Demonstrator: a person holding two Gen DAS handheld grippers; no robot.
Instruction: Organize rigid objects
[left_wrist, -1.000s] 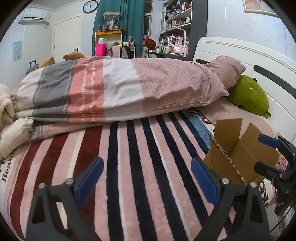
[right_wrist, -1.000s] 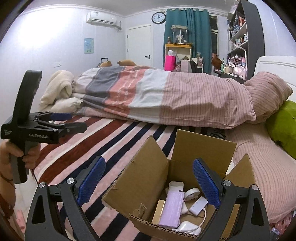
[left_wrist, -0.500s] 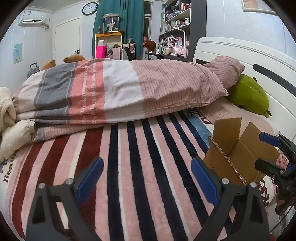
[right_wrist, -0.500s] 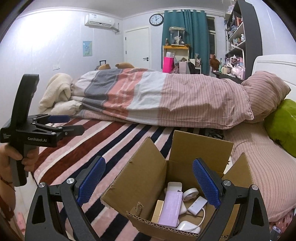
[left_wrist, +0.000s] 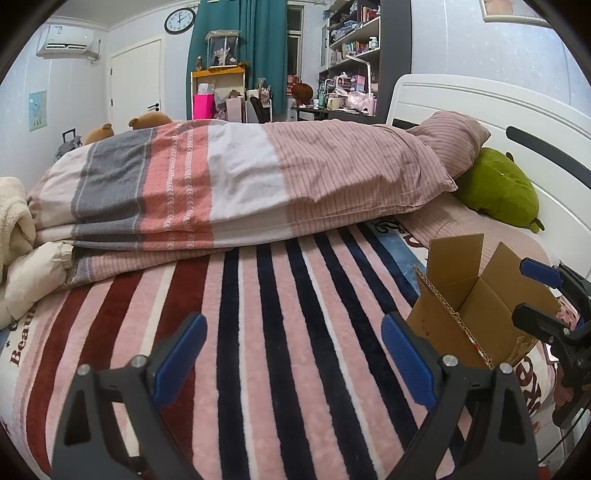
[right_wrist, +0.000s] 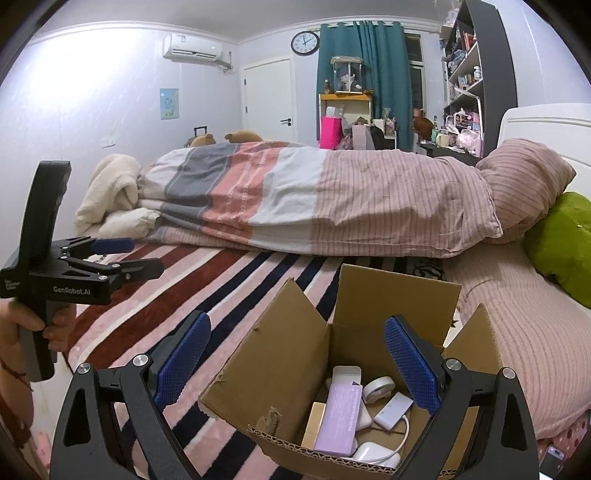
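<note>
Open box sits on the striped bed, near the green plush. Inside the box: purple case, white round item, white adapter w/ cable. Right gripper over the box, jaws wide, empty. Left gripper left of the box over bare bed, jaws wide, nothing held.

Black left gripper, blue ribbed pads, silver screws, white "GenRobot.AI" marking, matching right gripper
</note>
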